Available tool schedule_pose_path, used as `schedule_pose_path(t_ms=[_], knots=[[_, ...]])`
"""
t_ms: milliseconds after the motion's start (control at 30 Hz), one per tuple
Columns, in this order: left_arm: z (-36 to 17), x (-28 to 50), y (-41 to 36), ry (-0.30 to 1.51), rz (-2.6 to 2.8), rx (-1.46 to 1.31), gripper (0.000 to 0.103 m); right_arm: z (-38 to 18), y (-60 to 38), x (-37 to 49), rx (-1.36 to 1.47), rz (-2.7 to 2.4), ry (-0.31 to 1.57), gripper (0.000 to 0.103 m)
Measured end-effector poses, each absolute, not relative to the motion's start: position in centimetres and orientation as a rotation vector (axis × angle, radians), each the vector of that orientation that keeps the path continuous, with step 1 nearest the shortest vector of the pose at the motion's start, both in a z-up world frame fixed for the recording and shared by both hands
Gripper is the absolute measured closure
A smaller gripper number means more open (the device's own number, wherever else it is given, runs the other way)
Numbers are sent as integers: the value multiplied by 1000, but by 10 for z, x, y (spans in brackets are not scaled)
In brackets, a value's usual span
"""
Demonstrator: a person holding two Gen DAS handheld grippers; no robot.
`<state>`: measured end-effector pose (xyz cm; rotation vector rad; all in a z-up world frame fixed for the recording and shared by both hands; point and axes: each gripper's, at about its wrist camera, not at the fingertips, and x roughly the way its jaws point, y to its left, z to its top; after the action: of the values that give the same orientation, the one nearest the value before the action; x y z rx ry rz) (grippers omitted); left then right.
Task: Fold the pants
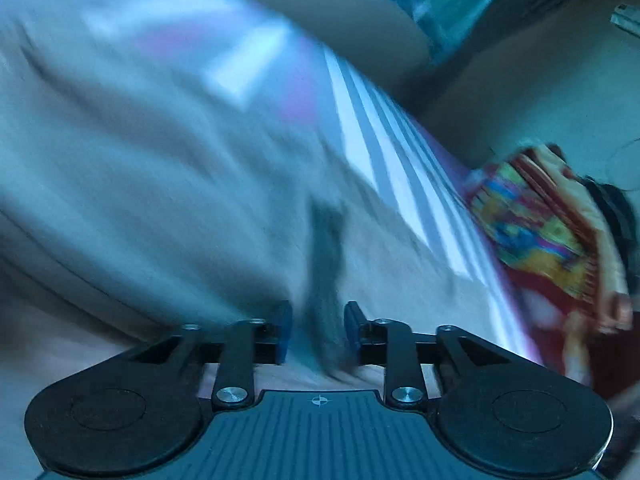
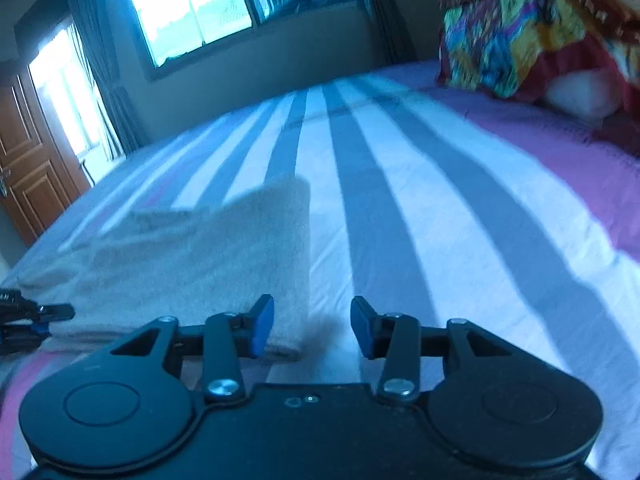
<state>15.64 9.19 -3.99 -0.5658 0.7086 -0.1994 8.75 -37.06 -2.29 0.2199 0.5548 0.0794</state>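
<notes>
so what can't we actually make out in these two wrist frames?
- Left wrist view: motion blur smears the pants; folds and edges unreadable.
- Left gripper: a dark strip runs between the pads; whether cloth or shadow, and whether pinched, is lost to blur.
- Right wrist view: the right gripper body hides the pants' near edge.
- Left gripper is cut off by the frame's left edge.
- Colourful cloth is cropped at the top right.
</notes>
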Motion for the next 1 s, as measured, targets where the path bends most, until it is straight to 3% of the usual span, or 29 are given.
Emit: schedule_pose_path(t_ms=[33,100,200,333,833,1000], knots=[[-35,155,94,690,-204,-552,73,-19,-372,84,225,89,532,74],[-23,158,82,677,-271,-503,73,-13,-370,83,208,118,502,90],[-19,173,53,678,-393,-444,73,-12,-353,92,143,168,509,94],[-42,194,17,771,-411,-329,74,-28,-332,108,68,143,619,94],[-43,276,-2,751,-374,-277,73,-16,-327,215,13,120,684,90],[-25,271,0,700,-361,-283,73,-16,-328,240,26,118,719,90]])
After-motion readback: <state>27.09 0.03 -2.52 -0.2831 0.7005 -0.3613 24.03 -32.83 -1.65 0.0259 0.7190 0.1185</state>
